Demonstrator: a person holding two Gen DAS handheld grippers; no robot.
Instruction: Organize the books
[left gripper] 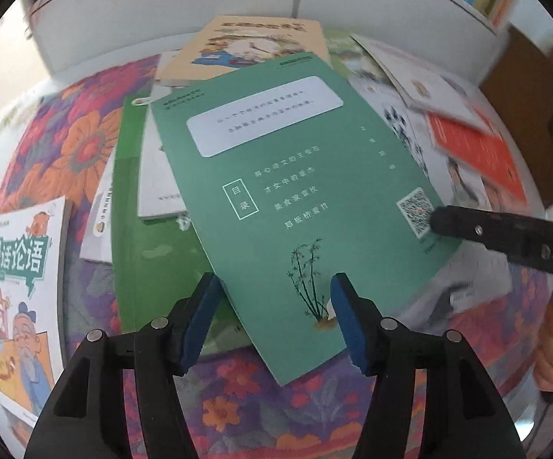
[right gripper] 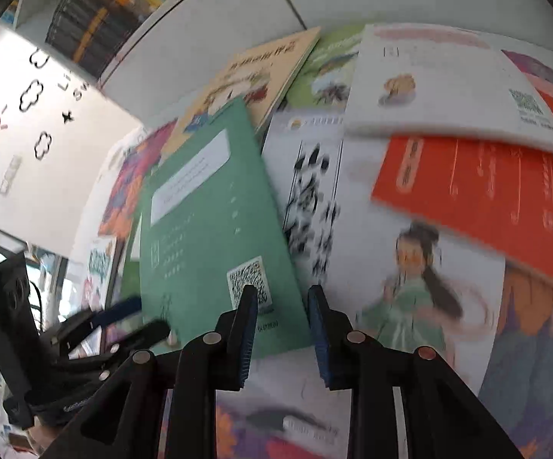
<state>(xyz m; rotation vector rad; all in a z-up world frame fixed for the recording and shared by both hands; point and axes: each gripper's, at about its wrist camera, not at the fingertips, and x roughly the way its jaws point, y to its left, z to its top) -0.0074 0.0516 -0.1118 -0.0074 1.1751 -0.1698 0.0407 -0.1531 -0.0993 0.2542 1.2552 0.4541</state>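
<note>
A teal-green book (left gripper: 291,187) lies back cover up on top of a loose pile of books on the floral tablecloth; it also shows in the right wrist view (right gripper: 207,222). My left gripper (left gripper: 272,317) is open, its blue pads straddling the book's near corner just above it. My right gripper (right gripper: 282,329) is open at the book's corner by the QR code; its black finger (left gripper: 467,225) reaches in from the right in the left wrist view. An orange book (right gripper: 486,191), a white book (right gripper: 448,88) and a white book with a girl in green (right gripper: 402,275) lie to the right.
A comic-cover book (left gripper: 24,287) lies apart at the left. A tan picture book (left gripper: 249,46) lies at the back of the pile. A bright green book (left gripper: 150,252) lies under the pile. A white wall and a bookshelf (right gripper: 115,4) stand behind the table.
</note>
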